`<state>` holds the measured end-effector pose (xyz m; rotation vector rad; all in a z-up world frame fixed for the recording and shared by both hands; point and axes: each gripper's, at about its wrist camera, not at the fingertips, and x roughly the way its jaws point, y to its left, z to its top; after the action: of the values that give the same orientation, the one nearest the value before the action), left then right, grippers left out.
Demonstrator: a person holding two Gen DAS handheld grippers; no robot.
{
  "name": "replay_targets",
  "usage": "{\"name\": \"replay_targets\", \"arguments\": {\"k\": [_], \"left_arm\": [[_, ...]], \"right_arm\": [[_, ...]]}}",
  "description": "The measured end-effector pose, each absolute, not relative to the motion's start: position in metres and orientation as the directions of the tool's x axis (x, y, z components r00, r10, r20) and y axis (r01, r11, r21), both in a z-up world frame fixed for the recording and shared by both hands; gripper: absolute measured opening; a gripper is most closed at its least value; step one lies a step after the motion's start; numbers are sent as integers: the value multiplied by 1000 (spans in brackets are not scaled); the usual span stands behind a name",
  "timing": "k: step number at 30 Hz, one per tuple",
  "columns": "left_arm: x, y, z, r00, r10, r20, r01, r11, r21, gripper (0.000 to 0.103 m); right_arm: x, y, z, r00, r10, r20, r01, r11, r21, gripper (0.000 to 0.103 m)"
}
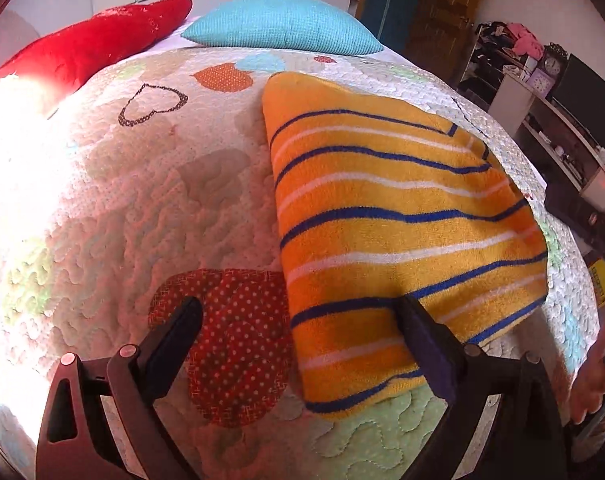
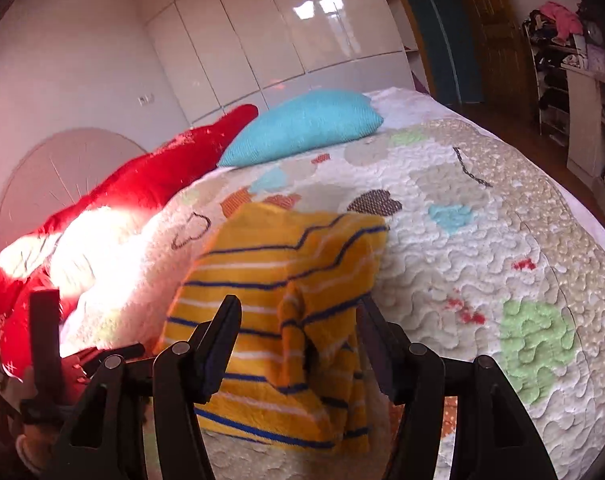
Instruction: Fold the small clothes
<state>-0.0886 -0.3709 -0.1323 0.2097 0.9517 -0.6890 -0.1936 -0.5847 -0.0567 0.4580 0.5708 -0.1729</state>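
Note:
An orange cloth with blue and white stripes (image 1: 398,216) lies folded flat on the quilted bedspread (image 1: 150,184). My left gripper (image 1: 298,312) is open above its near left edge, one finger over the quilt and one over the cloth, holding nothing. In the right wrist view the same cloth (image 2: 286,300) shows a raised, rumpled fold at its near right side. My right gripper (image 2: 298,312) is open with its fingers on either side of that raised fold, not closed on it.
A red heart-shaped cushion (image 1: 86,44) and a turquoise pillow (image 1: 282,24) lie at the head of the bed. White wardrobe doors (image 2: 262,28) stand behind. Shelves and a desk with clutter (image 1: 542,92) line the right side past the bed's edge.

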Motion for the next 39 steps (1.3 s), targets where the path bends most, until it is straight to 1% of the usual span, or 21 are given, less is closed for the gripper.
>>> {"name": "replay_targets", "arguments": {"k": [3, 5, 6, 7, 8, 10, 12, 13, 15, 17, 19, 21, 22, 23, 25, 26, 29, 35, 39], "left_arm": [[-91, -375, -138, 389, -432, -814, 613, 781, -122, 97], [-85, -372, -144, 363, -435, -824, 577, 799, -168, 99], [-81, -370, -146, 348, -440, -828, 556, 808, -195, 101], [-79, -368, -147, 337, -444, -830, 540, 813, -215, 103], [-78, -368, -148, 332, -447, -830, 538, 813, -223, 103], [-80, -369, -147, 343, -441, -830, 551, 810, -203, 103], [-83, -371, -148, 358, -435, -826, 556, 810, -185, 103], [-83, -371, -149, 364, -434, -824, 556, 811, -181, 103], [-84, -372, -150, 375, -435, -819, 555, 813, -177, 103], [-84, -372, -150, 382, -435, -815, 554, 814, -175, 103], [-83, -372, -151, 384, -440, -812, 556, 812, -177, 103], [-82, -371, -152, 381, -450, -807, 559, 808, -186, 103], [-82, -370, -152, 379, -456, -805, 561, 805, -192, 103], [-82, -369, -152, 377, -463, -802, 564, 802, -197, 103], [-82, -365, -152, 378, -486, -788, 568, 794, -218, 103], [-82, -362, -153, 381, -500, -778, 569, 790, -229, 103], [-88, -354, -154, 403, -522, -752, 562, 789, -247, 103], [-96, -328, -154, 416, -542, -730, 511, 803, -305, 103], [-103, -310, -151, 423, -540, -728, 474, 816, -330, 103]], "right_arm": [[-166, -586, -65, 824, 93, -559, 204, 872, 445, 64], [-144, -592, -88, 780, 149, -608, 204, 858, 472, 64], [-136, -599, -101, 756, 146, -638, 236, 848, 474, 59], [-135, -608, -110, 755, 136, -641, 259, 837, 482, 50], [-138, -615, -112, 763, 108, -638, 279, 834, 475, 48], [-143, -624, -109, 750, 23, -661, 345, 838, 422, 48], [-156, -627, -101, 746, -62, -663, 406, 831, 380, 55], [-161, -626, -96, 751, -82, -655, 409, 837, 364, 55], [-172, -618, -87, 771, -65, -633, 375, 850, 370, 55], [-181, -602, -82, 776, -62, -627, 343, 877, 338, 57], [-184, -585, -90, 749, -97, -656, 344, 903, 259, 64], [-184, -580, -111, 702, -127, -701, 363, 910, 199, 65], [-187, -585, -119, 697, -111, -708, 374, 899, 228, 69], [-193, -594, -121, 709, -85, -700, 388, 876, 286, 71], [-207, -612, -122, 728, -85, -680, 437, 822, 365, 80], [-212, -619, -124, 735, -83, -673, 454, 798, 397, 82], [-224, -629, -133, 768, -35, -640, 437, 759, 483, 83], [-220, -619, -130, 752, -71, -655, 444, 789, 425, 85], [-222, -623, -131, 766, -52, -641, 434, 776, 457, 85]]}}
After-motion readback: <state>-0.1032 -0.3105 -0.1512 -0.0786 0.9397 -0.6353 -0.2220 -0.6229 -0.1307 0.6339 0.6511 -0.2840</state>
